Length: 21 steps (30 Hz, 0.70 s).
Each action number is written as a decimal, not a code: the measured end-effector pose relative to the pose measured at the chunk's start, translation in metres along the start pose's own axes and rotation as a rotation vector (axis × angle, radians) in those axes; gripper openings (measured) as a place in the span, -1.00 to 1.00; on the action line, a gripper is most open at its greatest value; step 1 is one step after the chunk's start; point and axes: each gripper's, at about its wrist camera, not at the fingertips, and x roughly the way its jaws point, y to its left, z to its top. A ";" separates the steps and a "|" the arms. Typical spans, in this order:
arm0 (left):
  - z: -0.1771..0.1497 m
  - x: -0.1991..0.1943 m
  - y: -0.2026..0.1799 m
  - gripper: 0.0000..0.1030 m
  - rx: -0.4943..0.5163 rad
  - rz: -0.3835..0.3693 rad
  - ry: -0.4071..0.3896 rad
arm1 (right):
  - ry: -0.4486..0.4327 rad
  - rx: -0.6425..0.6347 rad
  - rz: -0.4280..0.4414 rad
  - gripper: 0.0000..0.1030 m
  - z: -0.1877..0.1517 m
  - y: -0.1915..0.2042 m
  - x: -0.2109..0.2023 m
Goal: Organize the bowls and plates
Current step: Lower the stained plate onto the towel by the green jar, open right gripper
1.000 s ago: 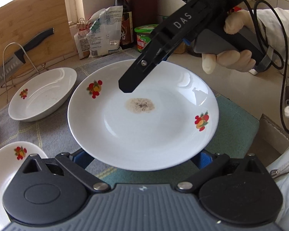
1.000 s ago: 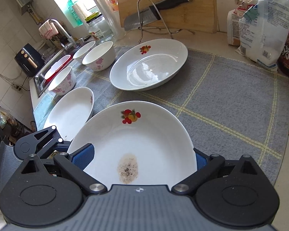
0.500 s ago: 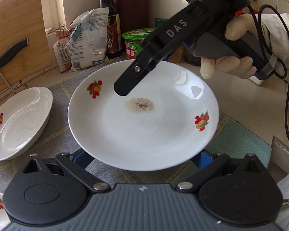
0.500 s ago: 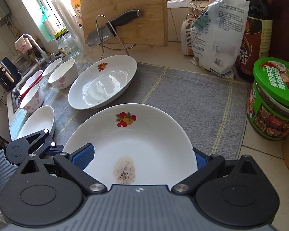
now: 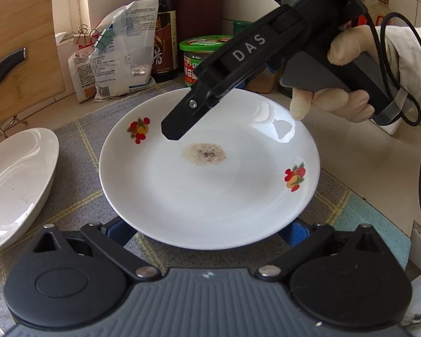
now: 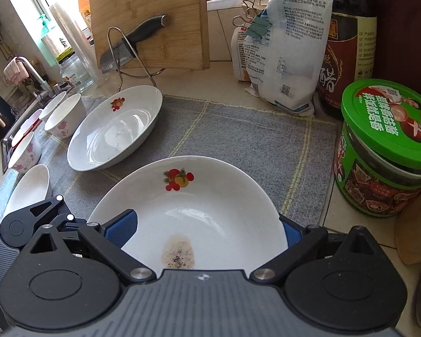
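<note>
A white plate with fruit prints and a brown stain is held above the grey mat. My left gripper holds its near rim. Both blue pads are tucked under the rim, jaws spread wide against the plate's underside. My right gripper stands open at the opposite rim of the same plate. Its left finger reaches over the plate's inside, and its right pad is hidden below the rim. A gloved hand holds the right gripper. In the right wrist view the left gripper shows at lower left.
A second fruit-print plate lies on the mat to the left. Beyond it are flowered bowls, a small plate and the sink. A green-lidded jar, a dark bottle, clipped bags and a cutting board with a knife line the back and right.
The plate and both grippers have moved right along the counter, toward the jar and bottle. The second plate and bowls slid left in view. The plate kept its place in the left gripper.
</note>
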 end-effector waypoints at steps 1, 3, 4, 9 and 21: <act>0.000 0.002 0.000 0.98 -0.001 -0.001 0.002 | 0.002 0.002 -0.003 0.99 0.000 -0.001 0.001; -0.001 0.004 0.001 0.98 -0.009 -0.005 0.008 | 0.007 0.001 -0.009 0.99 0.000 -0.002 0.003; -0.001 0.005 0.001 0.98 -0.011 -0.006 0.010 | 0.010 0.003 -0.014 0.99 -0.001 -0.002 0.004; -0.001 0.009 0.000 0.99 0.013 0.002 0.016 | 0.015 0.005 -0.024 1.00 -0.003 -0.004 0.007; -0.008 -0.006 0.002 0.99 -0.024 0.052 0.021 | -0.023 -0.032 -0.154 1.00 0.006 0.006 -0.004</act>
